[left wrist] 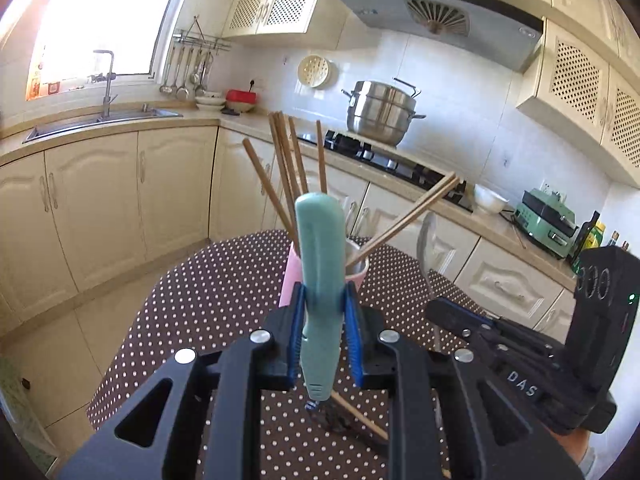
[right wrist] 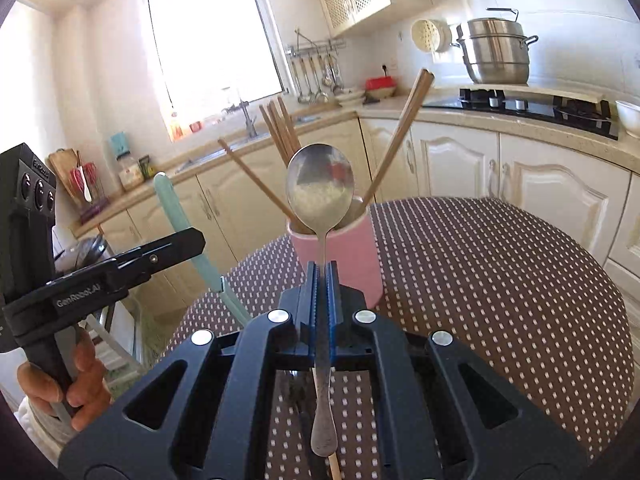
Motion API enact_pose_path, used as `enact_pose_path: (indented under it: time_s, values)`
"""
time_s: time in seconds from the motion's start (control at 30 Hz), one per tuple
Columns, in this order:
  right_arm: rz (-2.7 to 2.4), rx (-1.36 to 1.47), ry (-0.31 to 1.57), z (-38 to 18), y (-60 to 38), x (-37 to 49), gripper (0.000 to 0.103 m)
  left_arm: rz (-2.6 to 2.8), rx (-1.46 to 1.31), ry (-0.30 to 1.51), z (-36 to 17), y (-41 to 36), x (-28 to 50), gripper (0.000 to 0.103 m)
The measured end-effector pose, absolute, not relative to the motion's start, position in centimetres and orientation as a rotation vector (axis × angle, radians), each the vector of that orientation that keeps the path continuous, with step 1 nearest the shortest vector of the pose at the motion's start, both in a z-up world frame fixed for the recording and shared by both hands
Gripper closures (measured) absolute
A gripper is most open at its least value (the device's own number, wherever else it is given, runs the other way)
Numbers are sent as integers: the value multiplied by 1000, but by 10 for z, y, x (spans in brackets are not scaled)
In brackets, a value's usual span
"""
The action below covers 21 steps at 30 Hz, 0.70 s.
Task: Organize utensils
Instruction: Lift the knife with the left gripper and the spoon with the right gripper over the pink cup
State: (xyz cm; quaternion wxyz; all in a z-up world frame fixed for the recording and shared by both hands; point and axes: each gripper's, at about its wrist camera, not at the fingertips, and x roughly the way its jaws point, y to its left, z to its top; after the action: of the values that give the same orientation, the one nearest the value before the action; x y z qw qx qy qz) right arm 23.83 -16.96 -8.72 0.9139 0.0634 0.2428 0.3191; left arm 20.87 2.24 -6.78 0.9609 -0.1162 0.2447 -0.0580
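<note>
My left gripper (left wrist: 323,300) is shut on a teal-handled utensil (left wrist: 320,248), handle up, just in front of the pink cup (left wrist: 289,280) that holds several wooden chopsticks (left wrist: 280,160). My right gripper (right wrist: 322,276) is shut on the thin handle of a metal spoon (right wrist: 320,184), bowl up, right in front of the same pink cup (right wrist: 352,248) with its chopsticks (right wrist: 404,132). The left gripper (right wrist: 176,246) and its teal utensil (right wrist: 176,216) show at the left of the right wrist view. A loose chopstick (left wrist: 360,416) lies on the table under the grippers.
The round table has a brown polka-dot cloth (right wrist: 500,280). Cream kitchen cabinets (left wrist: 160,200), a sink (left wrist: 100,120), a gas hob (left wrist: 380,156) with a steel pot (left wrist: 380,112) and a white bowl (left wrist: 490,198) line the counter behind.
</note>
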Motion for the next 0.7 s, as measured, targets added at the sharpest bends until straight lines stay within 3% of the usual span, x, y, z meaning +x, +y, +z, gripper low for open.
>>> enact_pose_path:
  time_s: [0.47,0.7]
  values:
    - [633,234,245,-53,-148,276,98,-131,-230,312,5,16,246,84]
    - [616,277,163,-44,-140,299,98,-130,-215,312,4,9,278,84]
